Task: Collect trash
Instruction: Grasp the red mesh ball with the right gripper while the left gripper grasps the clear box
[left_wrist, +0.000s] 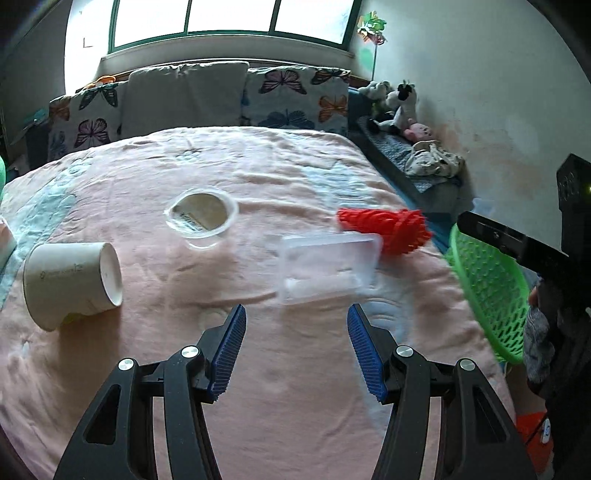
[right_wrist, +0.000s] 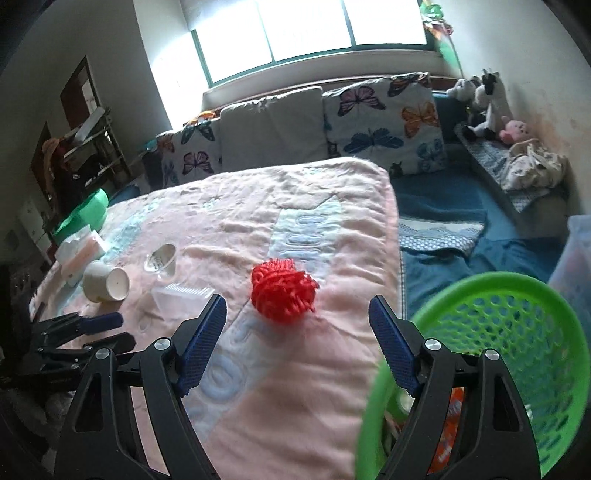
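Note:
On the pink blanket (left_wrist: 184, 369) lie a tipped white paper cup (left_wrist: 72, 280), a clear round plastic cup (left_wrist: 202, 218), a clear rectangular plastic tray (left_wrist: 327, 267) and a red foam net (left_wrist: 388, 229). My left gripper (left_wrist: 295, 347) is open and empty, just short of the clear tray. My right gripper (right_wrist: 297, 339) is open and empty, just short of the red net (right_wrist: 282, 291). A green mesh basket (right_wrist: 498, 354) stands at the bed's right edge, beside the right gripper. The left gripper also shows in the right wrist view (right_wrist: 107, 328).
Butterfly pillows (left_wrist: 295, 98) and a grey cushion (left_wrist: 184, 99) line the bed's far end. Stuffed toys (left_wrist: 399, 107) and clothes sit on a bench by the right wall. A tissue pack (right_wrist: 79, 251) and a green tub (right_wrist: 85, 216) are at the bed's left side.

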